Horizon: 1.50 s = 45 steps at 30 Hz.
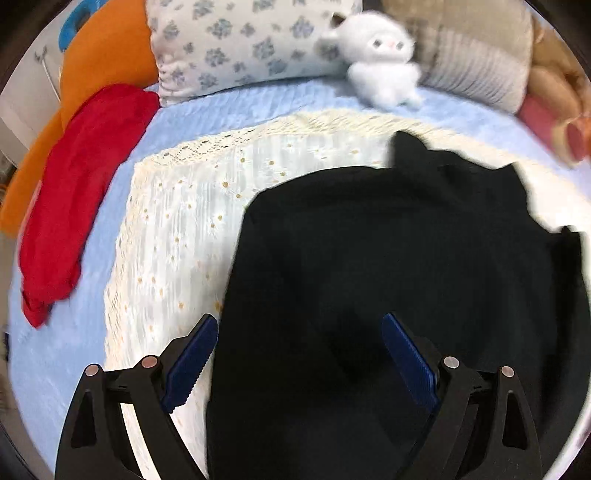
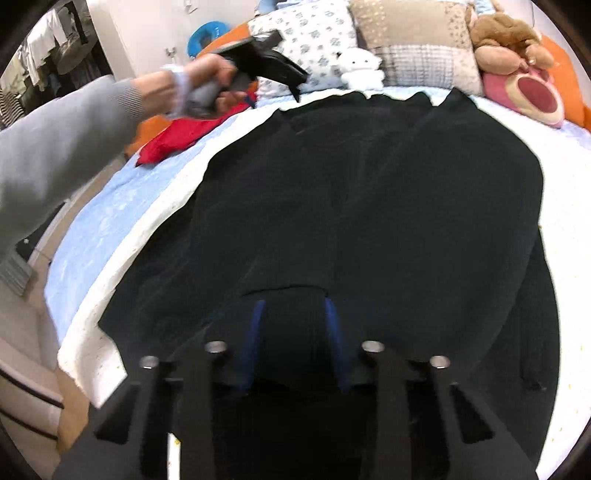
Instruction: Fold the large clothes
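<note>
Left wrist view: left gripper [image 1: 299, 347] hovered over the near left part of the black garment [image 1: 406, 277], fingers [image 1: 192, 362] spread wide with nothing between them; the left finger sat over the cream cloth [image 1: 177, 229], the right over black fabric. The garment lay spread on the cream cloth, which had a lace-like edge and small daisy dots. Under that, a pale blue quilted bedcover [image 1: 122, 155]. A red garment [image 1: 74, 199] lay crumpled along the left side of the bed, touching an orange cushion [image 1: 103, 48]. At the head of the bed: a floral pillow [image 1: 240, 44], a fluffy white plush [image 1: 384, 62] just in front of it, a beige patchwork pillow [image 1: 476, 55], and a brown plush [image 1: 561, 81] at far right, blurred.

Right wrist view: right gripper [image 2: 293, 314] was closed on a ribbed band of the black garment [image 2: 369, 177], blue pads [image 2: 256, 332] pressing it from both sides at the near edge. The garment was matte, dark, soft-looking, with a centre seam or fold running away from the camera; two points stuck up at its far edge. The person's left hand [image 2: 207, 81], grey sleeve [image 2: 55, 147], held the left gripper [image 2: 273, 62] in the air above the red garment [image 2: 177, 136], apart from the black fabric. A pink plush [image 2: 528, 92] sat under the brown plush [image 2: 506, 33]. A blue ring [image 2: 203, 37] hung by the wall behind the bed.
</note>
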Available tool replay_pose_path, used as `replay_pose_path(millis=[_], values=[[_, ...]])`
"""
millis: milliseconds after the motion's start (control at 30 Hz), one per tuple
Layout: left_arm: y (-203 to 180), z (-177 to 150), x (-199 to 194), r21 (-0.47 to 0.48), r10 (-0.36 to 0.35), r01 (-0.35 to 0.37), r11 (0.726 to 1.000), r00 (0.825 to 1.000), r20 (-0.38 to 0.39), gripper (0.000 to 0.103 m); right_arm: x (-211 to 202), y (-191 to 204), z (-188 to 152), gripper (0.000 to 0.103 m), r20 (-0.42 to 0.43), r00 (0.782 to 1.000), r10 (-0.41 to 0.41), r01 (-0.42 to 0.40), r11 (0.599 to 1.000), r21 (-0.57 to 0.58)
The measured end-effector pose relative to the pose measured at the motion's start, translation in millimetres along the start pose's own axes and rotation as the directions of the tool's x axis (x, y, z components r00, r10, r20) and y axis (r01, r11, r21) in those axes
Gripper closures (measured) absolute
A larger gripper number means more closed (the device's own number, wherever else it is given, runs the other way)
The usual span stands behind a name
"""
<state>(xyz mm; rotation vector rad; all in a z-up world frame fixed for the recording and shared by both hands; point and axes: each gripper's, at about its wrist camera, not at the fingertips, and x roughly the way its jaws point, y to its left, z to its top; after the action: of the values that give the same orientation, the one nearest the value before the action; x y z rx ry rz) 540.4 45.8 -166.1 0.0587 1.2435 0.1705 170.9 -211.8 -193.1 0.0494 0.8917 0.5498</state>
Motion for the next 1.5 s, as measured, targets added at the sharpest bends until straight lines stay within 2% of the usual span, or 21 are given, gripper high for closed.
replay_pose_path(millis=[33,100,167,233,367,433,600,767,867,967,1000,1033,1067,1133,1167,1200,1233,1333,1367,1433,1500], values=[[0.9,3.6,9.3,0.002,0.036,-0.036,0.999,0.999,-0.006,0.011,0.1,-0.1,0.3,0.077,0.003,1.000,0.004,-0.004,1.000,0.001],[5.5,8.3,24.3,-0.020,0.067,-0.068,0.997,0.997,-0.035,0.024,-4.5,-1.8,-2.0,0.086,0.011,1.000,0.018,-0.018,1.000,0.007],[14.1,11.5,41.2,-0.065,0.087,-0.092,0.994,0.993,-0.084,0.063,-10.6,-5.5,-0.7,0.090,0.028,0.999,0.041,-0.042,0.999,0.027],[21.8,12.5,49.6,-0.098,0.113,-0.124,0.987,0.987,-0.117,0.087,-16.6,-7.6,0.2,0.093,0.046,0.997,0.067,-0.068,0.997,0.043],[29.0,12.7,44.5,-0.118,0.157,-0.172,0.978,0.980,-0.121,0.092,-23.5,-12.3,4.4,0.096,0.066,0.991,0.119,-0.123,0.990,0.067],[30.4,16.8,35.6,-0.130,0.153,-0.167,0.977,0.981,-0.116,0.092,-27.5,-15.5,4.2,0.097,0.075,0.982,0.174,-0.180,0.979,0.095],[19.5,37.8,-17.9,-0.120,0.078,-0.080,0.990,0.997,-0.021,0.093,-52.6,-19.3,8.2,0.098,0.136,0.938,0.319,-0.338,0.928,0.155],[-17.2,47.6,-45.7,-0.050,0.044,-0.042,0.998,0.998,0.042,0.093,-87.7,-19.5,3.8,0.098,0.187,0.917,0.351,-0.380,0.913,0.149],[-35.5,47.5,-33.7,-0.011,0.051,-0.051,0.999,0.998,0.031,0.091,-88.3,-21.1,-3.6,0.098,0.174,0.919,0.355,-0.385,0.904,0.187],[-53.4,41.0,-11.1,0.022,0.059,-0.059,0.998,0.998,0.021,0.080,-77.0,-21.1,-12.5,0.098,0.135,0.945,0.298,-0.321,0.925,0.204],[-57.8,37.0,-3.5,0.038,0.064,-0.065,0.997,0.998,0.022,0.071,-72.1,-21.2,-14.6,0.098,0.121,0.961,0.250,-0.270,0.942,0.198],[-60.5,33.4,2.7,0.051,0.066,-0.068,0.996,0.998,0.022,0.040,-72.6,-22.3,-18.2,0.095,0.120,0.967,0.227,-0.247,0.949,0.196],[-66.5,27.6,8.2,0.077,0.068,-0.070,0.995,0.997,0.029,0.016,-71.6,-24.4,-19.5,0.094,0.117,0.971,0.206,-0.226,0.953,0.200],[-71.5,17.7,6.0,0.118,0.072,-0.079,0.990,0.995,0.064,0.013,-73.6,-29.6,-19.8,0.089,0.115,0.979,0.170,-0.191,0.960,0.202],[-73.2,9.6,-2.5,0.147,0.077,-0.091,0.985,0.992,0.098,0.013,-74.8,-32.7,-18.7,0.068,0.115,0.981,0.154,-0.175,0.963,0.204],[-72.0,4.6,-10.1,0.155,0.071,-0.089,0.984,0.991,0.115,0.013,-74.8,-33.9,-18.4,0.053,0.111,0.983,0.149,-0.169,0.965,0.200],[-65.7,-3.9,-24.6,0.146,0.042,-0.062,0.987,0.990,0.137,0.011,-74.6,-33.9,-16.3,0.035,0.106,0.986,0.132,-0.150,0.971,0.186],[-36.7,-39.1,-72.3,0.087,-0.091,0.075,0.993,0.978,0.186,0.009,-61.5,-28.0,-7.3,0.034,0.065,0.993,0.099,-0.107,0.986,0.127],[-32.2,-49.5,-81.0,0.081,-0.110,0.096,0.992,0.975,0.192,0.008,-55.7,-26.2,-4.5,0.034,0.047,0.995,0.090,-0.095,0.988,0.118],[-19.3,-91.7,-101.0,0.094,-0.184,0.168,0.981,0.964,0.191,0.008,-38.7,-20.0,0.2,0.034,-0.005,0.999,0.053,-0.053,0.995,0.081],[-11.6,-138.5,-103.4,0.123,-0.250,0.234,0.964,0.958,0.142,0.008,-16.9,-13.6,2.0,0.036,-0.080,0.997,0.013,-0.009,0.999,0.045]])
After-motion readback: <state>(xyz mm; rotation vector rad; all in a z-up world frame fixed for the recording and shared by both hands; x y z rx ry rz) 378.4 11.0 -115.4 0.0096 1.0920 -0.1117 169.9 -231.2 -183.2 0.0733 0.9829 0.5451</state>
